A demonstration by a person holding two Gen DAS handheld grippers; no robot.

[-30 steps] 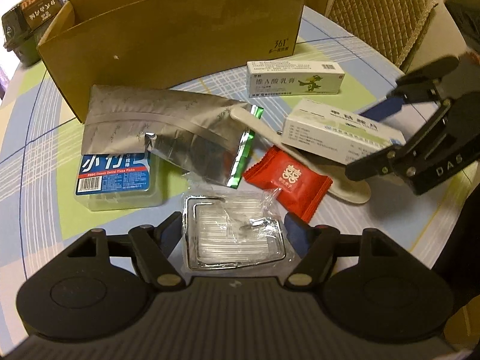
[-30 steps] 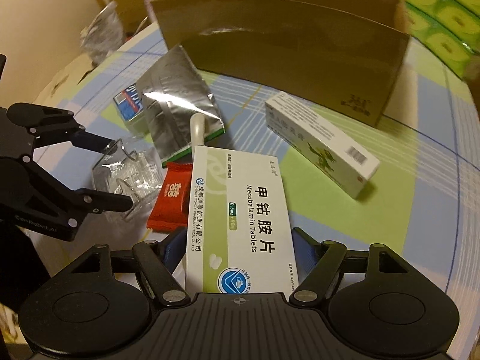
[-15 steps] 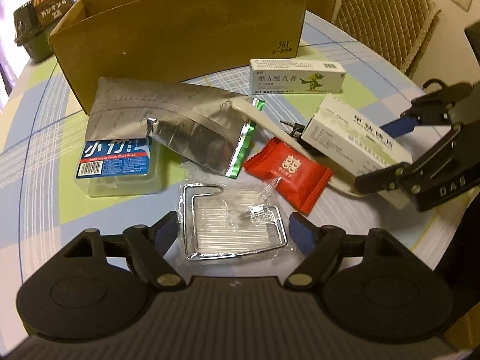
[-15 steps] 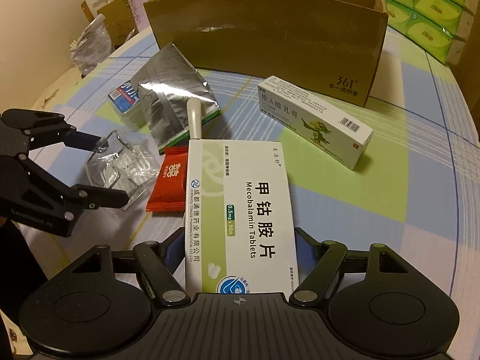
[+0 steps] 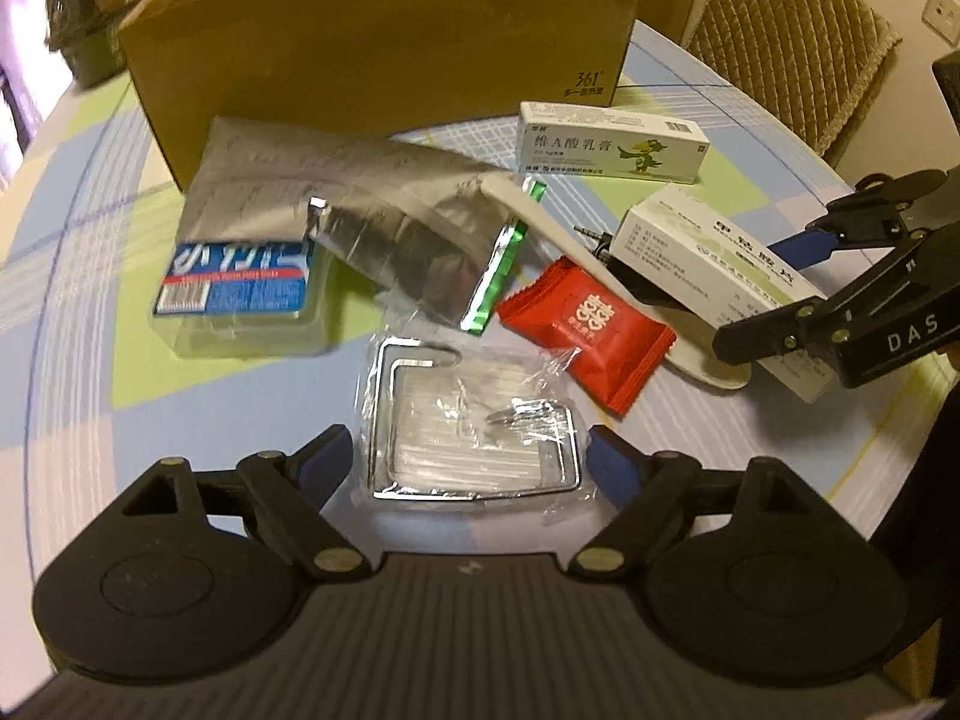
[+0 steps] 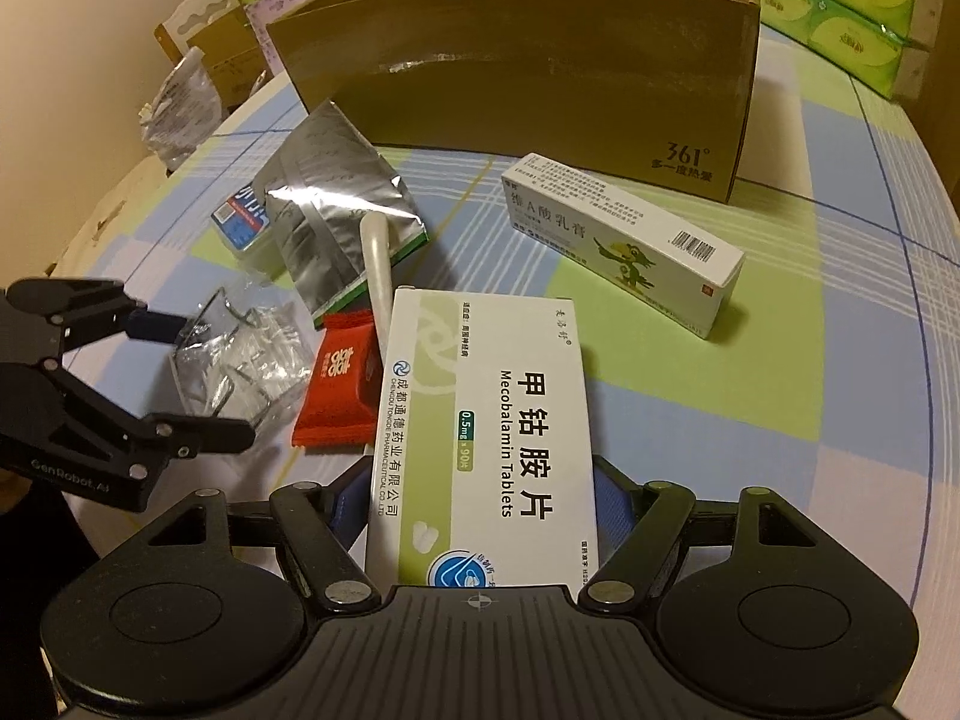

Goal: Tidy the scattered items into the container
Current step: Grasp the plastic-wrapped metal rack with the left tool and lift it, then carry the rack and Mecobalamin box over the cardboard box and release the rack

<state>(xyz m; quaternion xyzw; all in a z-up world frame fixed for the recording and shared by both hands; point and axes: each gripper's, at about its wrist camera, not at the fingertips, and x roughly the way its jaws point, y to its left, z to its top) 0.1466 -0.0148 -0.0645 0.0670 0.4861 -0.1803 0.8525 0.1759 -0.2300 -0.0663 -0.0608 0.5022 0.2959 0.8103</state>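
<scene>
Here, at the bottom centre of the right wrist frame, the right gripper [image 6: 480,504] is clamped on the white and green tablet box [image 6: 486,438], its blue pads pressed to the box's long sides. In the left wrist frame the same box [image 5: 714,264] sits at the right edge, tilted above the tablecloth [image 5: 78,276]. At the bottom centre of that frame the left gripper [image 5: 465,459] is spread wide, its fingers on either side of a bagged chrome wire rack [image 5: 474,426] without touching it. Just above and right of the rack lies a red candy packet [image 5: 585,330], overlapping a white shoehorn-like stick [image 5: 606,288]. Toward mid-left, a silver foil pouch [image 5: 360,210] covers part of a blue floss-pick case [image 5: 240,288]. Higher, right of centre, a white ointment carton [image 5: 612,144] lies near the open cardboard box [image 5: 384,36], which fills the upper centre.
</scene>
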